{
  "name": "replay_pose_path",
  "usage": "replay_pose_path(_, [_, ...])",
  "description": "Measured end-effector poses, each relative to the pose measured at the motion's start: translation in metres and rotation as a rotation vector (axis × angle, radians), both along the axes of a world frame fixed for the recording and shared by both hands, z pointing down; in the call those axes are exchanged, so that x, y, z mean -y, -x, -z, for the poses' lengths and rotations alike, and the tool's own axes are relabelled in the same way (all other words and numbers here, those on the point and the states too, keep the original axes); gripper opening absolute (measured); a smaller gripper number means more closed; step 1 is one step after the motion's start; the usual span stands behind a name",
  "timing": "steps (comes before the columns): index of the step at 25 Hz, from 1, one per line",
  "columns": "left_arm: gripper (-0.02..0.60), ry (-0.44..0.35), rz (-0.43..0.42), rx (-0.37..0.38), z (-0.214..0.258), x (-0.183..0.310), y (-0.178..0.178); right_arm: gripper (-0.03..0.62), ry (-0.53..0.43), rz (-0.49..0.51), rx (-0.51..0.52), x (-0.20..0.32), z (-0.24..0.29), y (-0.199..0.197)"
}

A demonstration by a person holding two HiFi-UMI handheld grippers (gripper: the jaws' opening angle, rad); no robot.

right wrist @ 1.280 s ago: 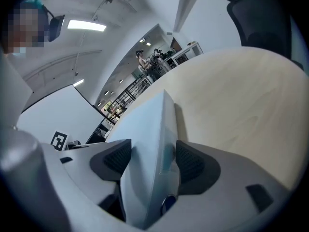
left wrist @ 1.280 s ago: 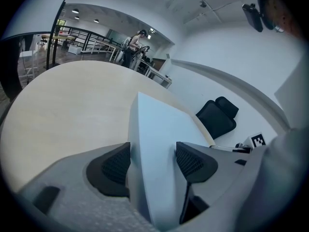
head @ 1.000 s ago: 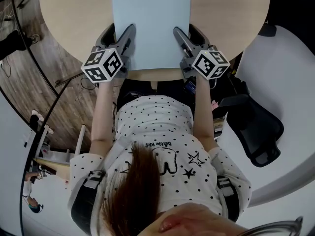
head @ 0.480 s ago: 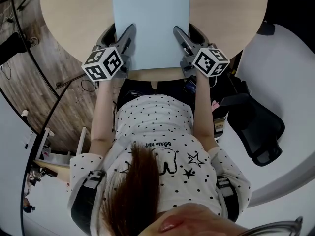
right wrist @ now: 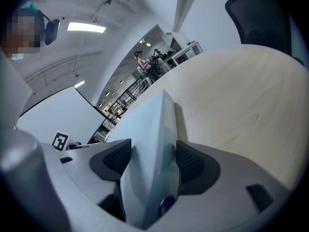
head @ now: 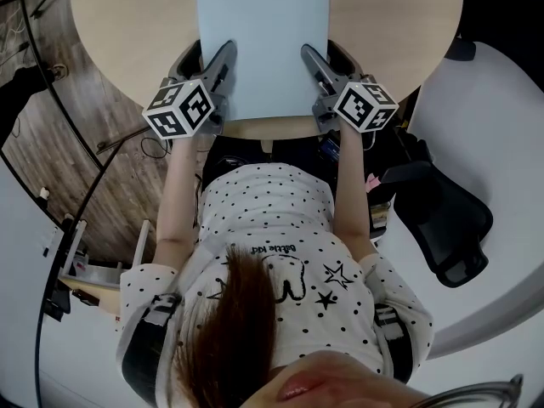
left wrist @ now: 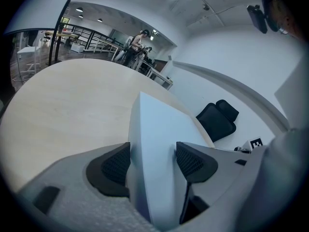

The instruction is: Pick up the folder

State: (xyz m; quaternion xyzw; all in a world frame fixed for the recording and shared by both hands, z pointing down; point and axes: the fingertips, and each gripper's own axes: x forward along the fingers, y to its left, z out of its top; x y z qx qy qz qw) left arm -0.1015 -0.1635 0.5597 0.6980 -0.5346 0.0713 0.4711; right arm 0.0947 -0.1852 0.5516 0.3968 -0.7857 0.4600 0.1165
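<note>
**A:** Where was the folder when we looked?

**B:** The pale blue folder (head: 262,41) lay over the near part of the round wooden counter (head: 127,32). Its near edge sat close to the counter's rim, just in front of us.

**A:** And our tongs?

**B:** Our left tongs (head: 206,62) pinched the folder's left edge by the near corner, and our right tongs (head: 325,62) pinched the right edge opposite. In each gripper view the sheet filled the gap between the ribbed pads, with both jaws pressed onto it.

**A:** Was it off the counter?

**B:** We could not tell whether the far end touched the wood.

**A:** How did we judge it would handle?

**B:** We took it for light, thin and rather limp, with a smooth cover that might slip. Since we held it only at the near end, we expected the far end to sag. We thought both sides should rise level and together. A hold farther along the side edges, nearer mid-length, seemed the steadier place.
</note>
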Motion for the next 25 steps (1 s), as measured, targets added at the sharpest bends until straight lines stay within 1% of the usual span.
replay_pose_path(13, [0.291, 0.012, 0.005, 0.0, -0.0007, 0.0008, -0.0008, 0.275, -0.005, -0.002, -0.033, -0.0001, -0.0001, 0.0004])
replay_pose_path(25, [0.291, 0.02, -0.001, -0.009, -0.0028, 0.0006, -0.0025, 0.281, -0.008, -0.003, -0.033, -0.0007, -0.0001, -0.0006])
